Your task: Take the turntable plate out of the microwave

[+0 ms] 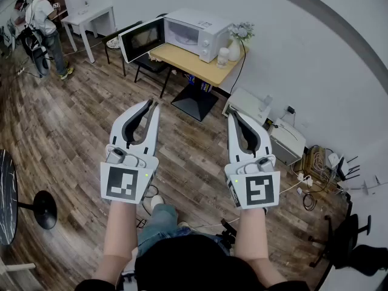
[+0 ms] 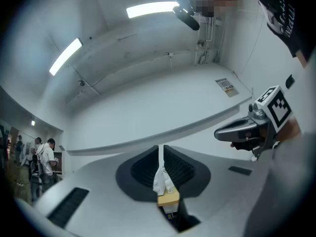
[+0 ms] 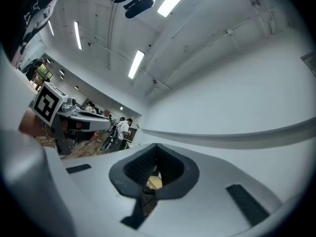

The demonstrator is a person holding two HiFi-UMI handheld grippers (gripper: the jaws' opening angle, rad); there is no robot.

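White microwave (image 1: 197, 32) on the desk (image 1: 203, 70), door (image 1: 142, 39) open, prob. hides the turntable plate, likely glass, heavy, slippery, fragile, so you take its rim w/ left hand-held gripper (image 1: 151, 103) and right hand-held gripper (image 1: 232, 114), both closed on nothing, well apart from it.

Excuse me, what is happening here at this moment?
A person holds a white two-jaw gripper in each hand. The left gripper and the right gripper are both shut and empty, well short of the white microwave oven, which sits on a light wooden table with its door open. The turntable plate cannot be seen from here.
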